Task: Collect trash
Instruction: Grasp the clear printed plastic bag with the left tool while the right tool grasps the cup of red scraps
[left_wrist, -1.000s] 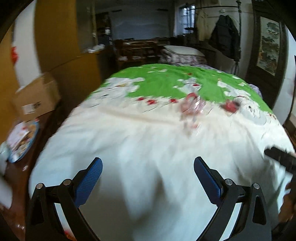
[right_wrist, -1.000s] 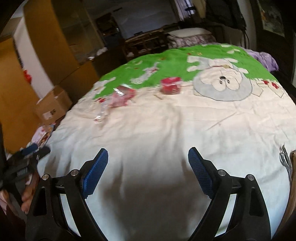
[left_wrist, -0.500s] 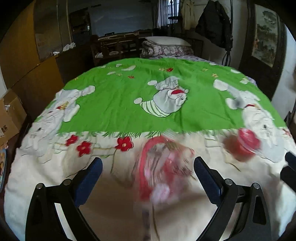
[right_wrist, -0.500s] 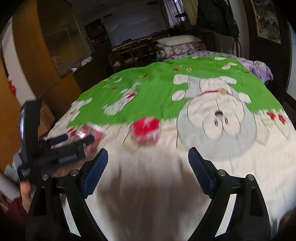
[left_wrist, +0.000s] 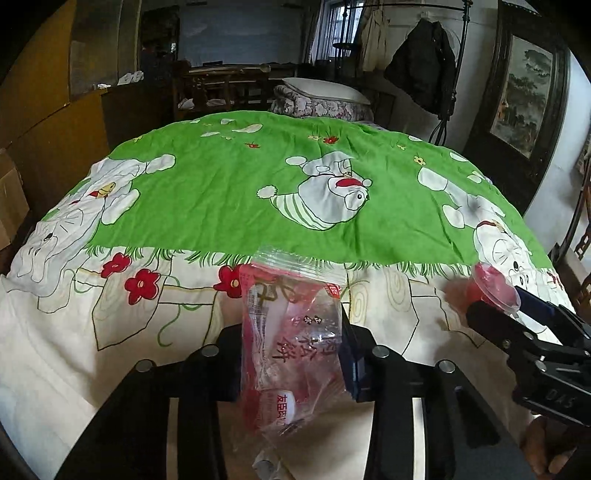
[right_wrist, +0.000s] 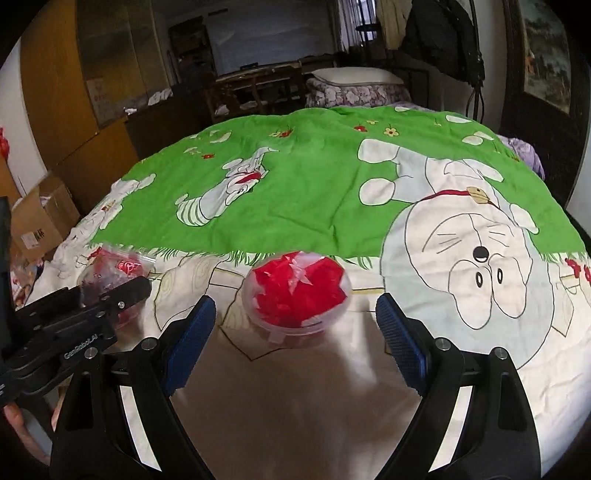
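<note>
A clear plastic bag with red print (left_wrist: 291, 343) lies on the bed's cream sheet. My left gripper (left_wrist: 291, 354) is shut on the bag; its jaws press both sides. The bag also shows in the right wrist view (right_wrist: 110, 273) behind the left gripper (right_wrist: 74, 325). A clear plastic cup with red contents (right_wrist: 295, 291) lies on the sheet between and just ahead of my open right gripper (right_wrist: 295, 339). In the left wrist view the cup (left_wrist: 491, 284) sits at the right gripper's tip (left_wrist: 517, 314).
A green cartoon blanket (left_wrist: 258, 184) covers the far half of the bed. A cardboard box (right_wrist: 40, 218) stands on the floor to the left. A pillow (left_wrist: 321, 88), wooden furniture and a coat stand (left_wrist: 424, 66) lie beyond the bed.
Both grippers moved forward over the bed. My left gripper closed on the plastic bag. My right gripper, still open, came up to the red cup.
</note>
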